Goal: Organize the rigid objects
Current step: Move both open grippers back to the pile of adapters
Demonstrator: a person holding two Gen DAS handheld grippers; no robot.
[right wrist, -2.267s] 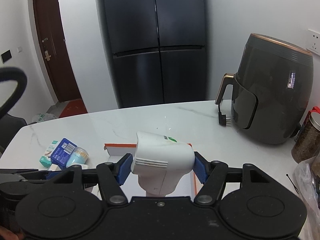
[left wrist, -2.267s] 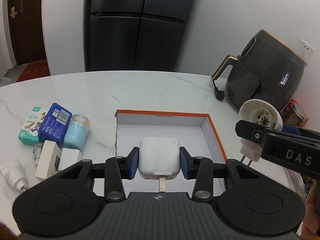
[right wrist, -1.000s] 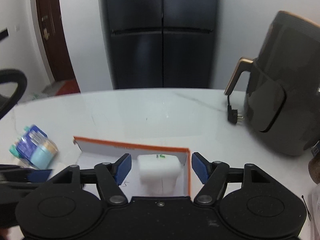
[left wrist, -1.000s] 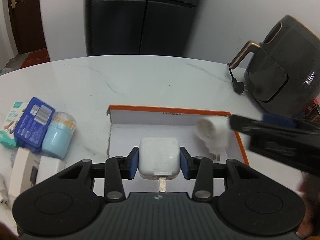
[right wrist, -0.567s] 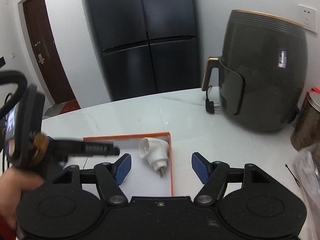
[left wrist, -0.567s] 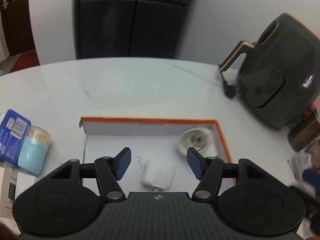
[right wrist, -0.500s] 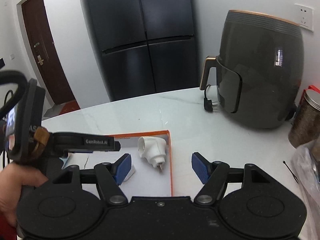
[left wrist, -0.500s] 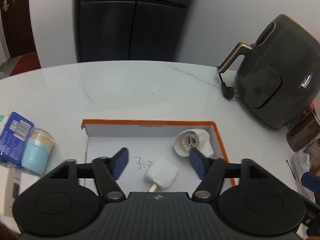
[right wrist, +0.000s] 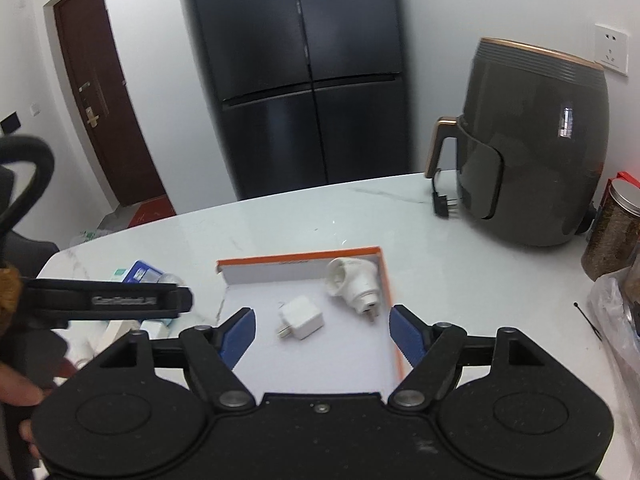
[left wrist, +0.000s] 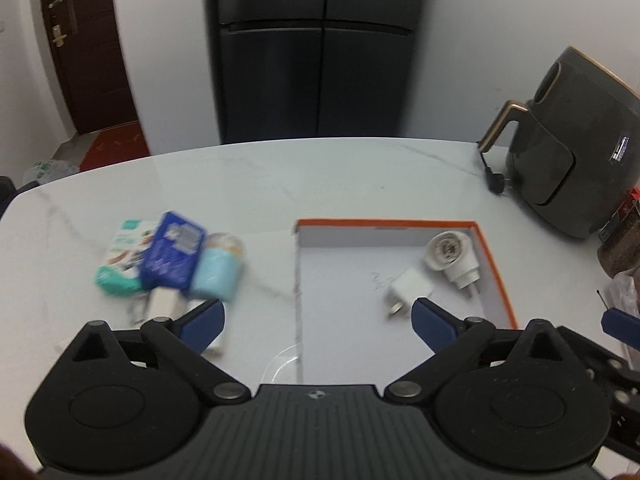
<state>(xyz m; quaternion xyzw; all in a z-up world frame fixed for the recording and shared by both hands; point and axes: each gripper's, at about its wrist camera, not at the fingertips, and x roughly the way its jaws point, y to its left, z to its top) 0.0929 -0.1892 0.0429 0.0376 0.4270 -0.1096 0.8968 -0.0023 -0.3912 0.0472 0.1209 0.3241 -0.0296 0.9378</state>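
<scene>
Left wrist view: the left gripper [left wrist: 316, 320] is spreading, empty, above the white marble table [left wrist: 320, 176]. The square white charger [left wrist: 408, 290] and round white plug adapter [left wrist: 452, 258] lie apart inside the orange-rimmed shallow white box [left wrist: 496, 276].

Right wrist view: the right gripper [right wrist: 322, 332] is widening too, empty, over that box.

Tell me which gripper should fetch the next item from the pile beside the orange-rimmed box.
Left. The left gripper, jaws opening and empty, sits nearest the pile: the light-blue cylindrical jar lies just beyond its left finger. The right gripper, also opening and empty, faces the orange-rimmed white cardboard box.
</scene>
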